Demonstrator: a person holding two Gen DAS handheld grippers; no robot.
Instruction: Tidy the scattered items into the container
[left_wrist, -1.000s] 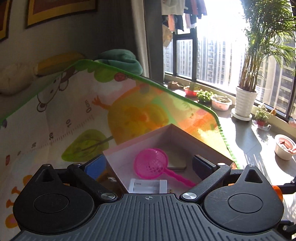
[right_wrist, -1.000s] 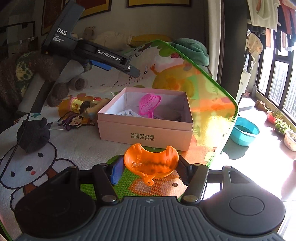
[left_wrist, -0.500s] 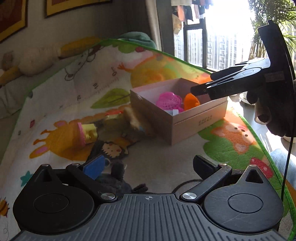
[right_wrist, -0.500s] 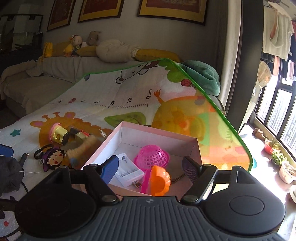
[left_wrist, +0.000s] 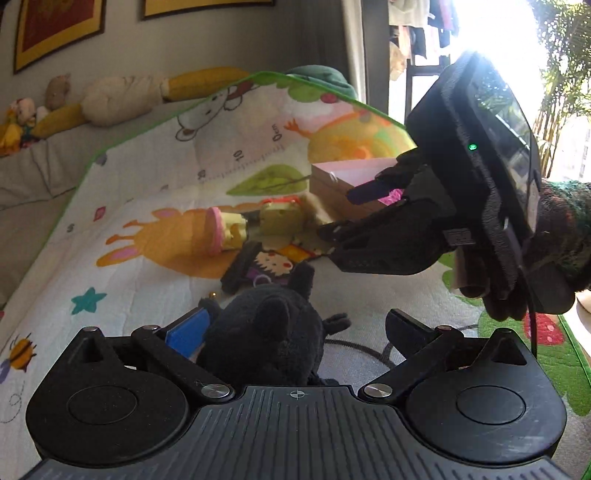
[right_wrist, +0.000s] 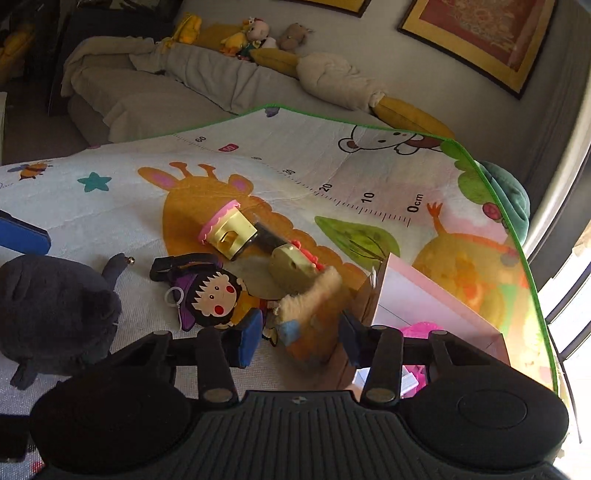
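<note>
The left gripper (left_wrist: 295, 332) stood apart around the black plush (left_wrist: 266, 343); the right gripper (right_wrist: 295, 332), closing over the fuzzy toy (right_wrist: 310, 295), risked snagging the box (right_wrist: 424, 295).

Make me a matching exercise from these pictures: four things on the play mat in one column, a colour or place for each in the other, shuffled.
Things:
1. plush toy
2. box
3. cartoon doll
4. sieve

Descriptions:
A. bright pink, inside the box
B. black, between the left gripper's jaws
C. pale pink, at the mat's window side
D. lying flat, black hair, red cheeks

Pairs: 1-B, 2-C, 3-D, 4-A
</note>
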